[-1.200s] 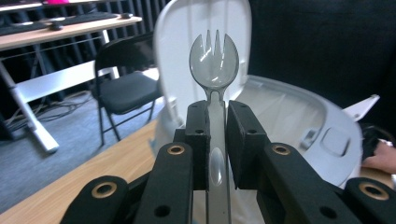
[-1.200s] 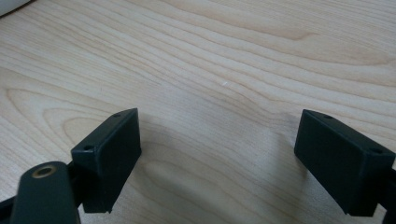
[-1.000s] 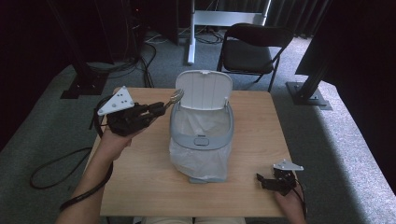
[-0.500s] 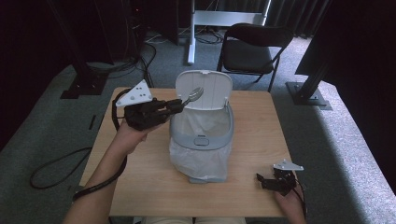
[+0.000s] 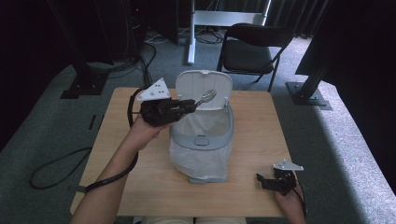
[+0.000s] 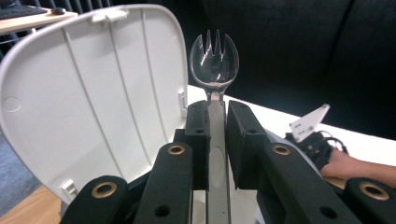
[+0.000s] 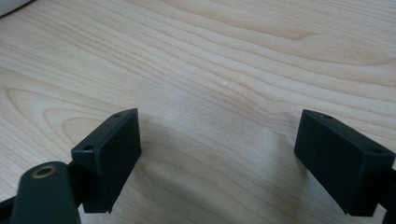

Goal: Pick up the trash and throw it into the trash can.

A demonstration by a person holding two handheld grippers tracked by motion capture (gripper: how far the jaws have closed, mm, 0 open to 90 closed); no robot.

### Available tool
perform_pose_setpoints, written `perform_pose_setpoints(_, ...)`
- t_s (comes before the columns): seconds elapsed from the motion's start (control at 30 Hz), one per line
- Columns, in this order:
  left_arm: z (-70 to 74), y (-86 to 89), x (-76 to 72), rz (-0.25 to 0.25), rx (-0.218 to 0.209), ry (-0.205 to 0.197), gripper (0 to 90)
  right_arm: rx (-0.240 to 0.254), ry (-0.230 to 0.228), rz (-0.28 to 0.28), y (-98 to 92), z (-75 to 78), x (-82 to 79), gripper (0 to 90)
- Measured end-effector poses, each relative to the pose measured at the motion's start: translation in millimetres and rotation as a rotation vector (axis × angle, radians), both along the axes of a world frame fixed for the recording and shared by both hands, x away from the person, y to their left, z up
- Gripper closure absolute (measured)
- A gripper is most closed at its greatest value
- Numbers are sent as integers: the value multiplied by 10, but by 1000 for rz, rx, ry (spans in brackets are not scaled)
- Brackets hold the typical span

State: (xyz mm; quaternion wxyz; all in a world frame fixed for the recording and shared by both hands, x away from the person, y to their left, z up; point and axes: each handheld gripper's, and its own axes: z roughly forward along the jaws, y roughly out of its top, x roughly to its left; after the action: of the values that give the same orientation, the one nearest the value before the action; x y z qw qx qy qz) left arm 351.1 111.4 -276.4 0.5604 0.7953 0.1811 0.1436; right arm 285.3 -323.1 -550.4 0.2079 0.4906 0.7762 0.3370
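A bin [image 5: 201, 140] is standing at the middle of the table [image 5: 140, 186], its lid [image 5: 201, 86] rising behind the opening. The left gripper [image 5: 187, 106] is reaching in from the bin's left, holding a spork [image 5: 205, 98] over the opening, before the lid. The right gripper [image 5: 264, 179] is lying at the near right corner. A chair [image 5: 250, 51] is standing behind the table.

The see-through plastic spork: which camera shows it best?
The left gripper view: the clear plastic spork stands close up, tines and bowl sharp, handle pinched in the left hand-held gripper. The high view shows it small and shiny over the bin. The right gripper view faces tabletop.
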Motion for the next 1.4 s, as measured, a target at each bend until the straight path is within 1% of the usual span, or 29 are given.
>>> perform_pose_setpoints(0.1, -35, -32, 40, 8, 7, 4, 797, 0, 0, 0, 0, 0, 0, 138)
perform_pose_setpoints(0.2, -51, -48, 81, 7, -8, 18, 796, 0, 0, 0, 0, 0, 0, 138)
perform_pose_setpoints(0.27, -56, -61, 104, 34, 1, 17, 796, 0, 0, 0, 0, 0, 0, 138)
perform_pose_setpoints(0.3, -60, -59, 121, 41, -3, 24, 792, 0, 0, 0, 0, 0, 0, 138)
perform_pose_setpoints(0.33, -63, -54, 142, 46, -11, 32, 765, 0, 0, 0, 0, 0, 0, 138)
perform_pose_setpoints(0.37, -67, -52, 159, 63, -11, 35, 631, 0, 0, 0, 0, 0, 0, 138)
perform_pose_setpoints(0.4, -73, -47, 179, 72, -8, 46, 532, 0, 0, 0, 0, 0, 0, 138)
perform_pose_setpoints(0.43, -84, -41, 189, 80, -11, 50, 483, 0, 0, 0, 0, 0, 0, 137)
perform_pose_setpoints(0.47, -96, -31, 200, 83, -16, 60, 462, 0, 0, 0, 0, 0, 0, 138)
perform_pose_setpoints(0.5, -107, -27, 212, 82, -19, 78, 410, 0, 0, 0, 0, 0, 0, 138)
perform_pose_setpoints(0.53, -117, -29, 220, 77, -11, 98, 340, 0, 0, 0, 0, 0, 0, 138)
perform_pose_setpoints(0.57, -131, -36, 219, 86, -2, 98, 305, 0, 0, 0, 0, 0, 0, 138)
perform_pose_setpoints(0.6, -143, -39, 209, 99, 7, 90, 291, 0, 0, 0, 0, 0, 0, 137)
perform_pose_setpoints(0.63, -152, -36, 205, 85, 6, 93, 265, 0, 0, 0, 0, 0, 0, 138)
perform_pose_setpoints(0.67, -159, -27, 203, 53, -1, 97, 209, 0, 0, 0, 0, 0, 0, 138)
perform_pose_setpoints(0.7, -165, -17, 192, 43, -3, 90, 143, 0, 0, 0, 0, 0, 0, 138)
perform_pose_setpoints(0.8, -171, 6, 159, 59, 1, 69, 133, 0, 0, 0, 0, 0, 0, 138)
perform_pose_setpoints(0.83, -173, 17, 155, 56, 1, 71, 88, 0, 0, 0, 0, 0, 0, 138)
perform_pose_setpoints(0.87, -180, 34, 144, 56, -1, 68, 79, 0, 0, 0, 0, 0, 0, 138)
perform_pose_setpoints(0.93, -197, 61, 110, 68, 13, 47, 78, 0, 0, 0, 0, 0, 0, 138)
perform_pose_setpoints(0.97, -203, 74, 96, 76, 22, 48, 73, 0, 0, 0, 0, 0, 0, 138)
perform_pose_setpoints(1.0, -211, 87, 90, 73, 29, 54, 0, 0, 0, 0, 0, 0, 0, 137)
perform_pose_setpoints(1.03, -220, 106, 80, 76, 31, 52, 0, 0, 0, 0, 0, 0, 0, 137)
perform_pose_setpoints(1.17, -255, 187, 52, 117, 20, 49, 0, 0, 0, 0, 0, 0, 0, 137)
perform_pose_setpoints(1.3, -292, 293, 23, 148, 5, 31, 0, 0, 0, 0, 0, 0, 0, 137)
perform_pose_setpoints(1.33, -292, 293, 23, 148, 5, 31, 0, 0, 0, 0, 0, 0, 0, 137)
perform_pose_setpoints(1.4, -326, 368, 3, 170, 3, 35, 0, 0, 0, -3, -1, 0, 0, 137)
